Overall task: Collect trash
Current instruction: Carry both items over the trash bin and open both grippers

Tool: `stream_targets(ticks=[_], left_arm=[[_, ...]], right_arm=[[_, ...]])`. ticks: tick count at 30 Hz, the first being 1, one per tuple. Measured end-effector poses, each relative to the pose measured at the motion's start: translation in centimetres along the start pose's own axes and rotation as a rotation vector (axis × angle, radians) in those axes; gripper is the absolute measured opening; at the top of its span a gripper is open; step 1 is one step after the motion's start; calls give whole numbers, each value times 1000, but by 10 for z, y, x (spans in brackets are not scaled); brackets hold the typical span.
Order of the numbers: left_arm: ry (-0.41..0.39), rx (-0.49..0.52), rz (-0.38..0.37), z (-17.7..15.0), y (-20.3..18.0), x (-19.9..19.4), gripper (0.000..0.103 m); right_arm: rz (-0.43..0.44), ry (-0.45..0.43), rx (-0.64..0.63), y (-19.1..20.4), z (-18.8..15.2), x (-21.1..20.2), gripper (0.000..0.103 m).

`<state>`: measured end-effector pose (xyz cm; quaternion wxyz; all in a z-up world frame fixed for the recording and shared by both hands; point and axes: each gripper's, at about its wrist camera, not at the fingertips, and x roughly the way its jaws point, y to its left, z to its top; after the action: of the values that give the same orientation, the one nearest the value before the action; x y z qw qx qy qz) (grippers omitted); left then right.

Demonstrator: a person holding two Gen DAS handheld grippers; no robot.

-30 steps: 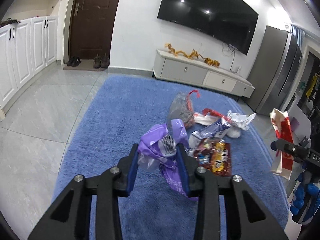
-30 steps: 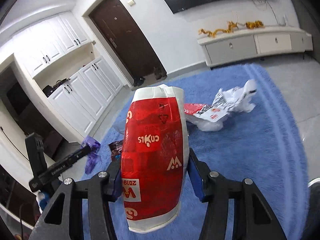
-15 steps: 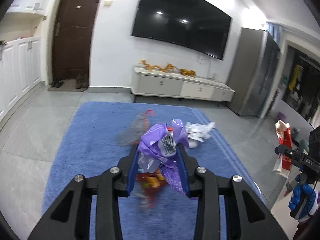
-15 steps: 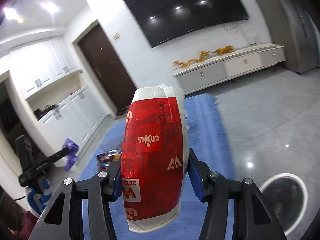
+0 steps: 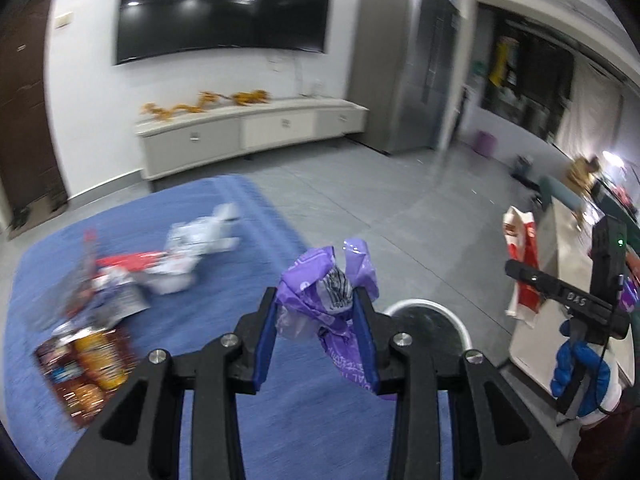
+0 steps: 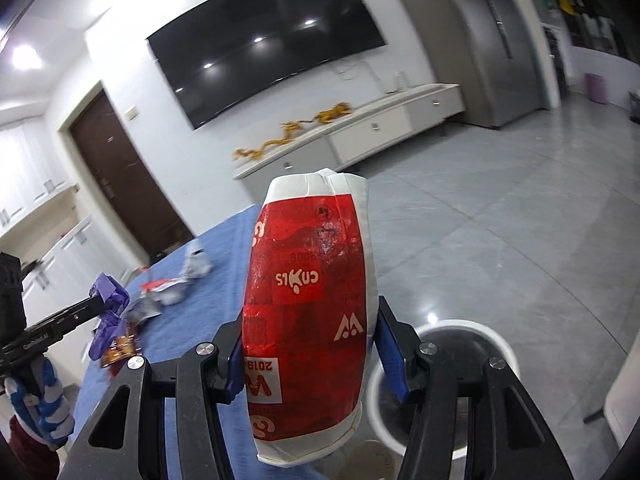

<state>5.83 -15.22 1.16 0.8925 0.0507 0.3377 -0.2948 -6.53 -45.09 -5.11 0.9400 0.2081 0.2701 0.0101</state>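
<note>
Left hand-held gripper (image 5: 316, 330) clamps a purple wrapper (image 5: 326, 294); right hand-held gripper (image 6: 310, 354) clamps a red packet (image 6: 308, 300)

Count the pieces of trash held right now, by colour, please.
Purple wrapper: 1, in the left hand-held gripper
Red-and-white bag: 1, in the right hand-held gripper
Total: 2

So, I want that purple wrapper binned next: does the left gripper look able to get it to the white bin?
Probably yes: the left gripper grips the purple wrapper, and the white bin sits open just ahead, nothing between.
</note>
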Motion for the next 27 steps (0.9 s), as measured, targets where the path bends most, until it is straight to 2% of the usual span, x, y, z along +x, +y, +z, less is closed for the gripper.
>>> stream_targets(ticks=[5, 9, 16, 22, 27], left_arm=[[46, 83, -65, 11, -55, 39, 34], [107, 131, -91, 8, -88, 71, 34], [240, 141, -115, 2, -127, 140, 36], [295, 149, -126, -2, -153, 186, 37], [353, 111, -158, -7, -168, 218, 51]], right_arm=[[-67, -4, 37, -35, -4, -7, 52], [-97, 30, 71, -58, -15, -1, 52], [-149, 154, 132, -100, -39, 48, 52], [-199, 235, 172, -133, -54, 82, 53], [-240, 282, 180, -143, -62, 96, 54]])
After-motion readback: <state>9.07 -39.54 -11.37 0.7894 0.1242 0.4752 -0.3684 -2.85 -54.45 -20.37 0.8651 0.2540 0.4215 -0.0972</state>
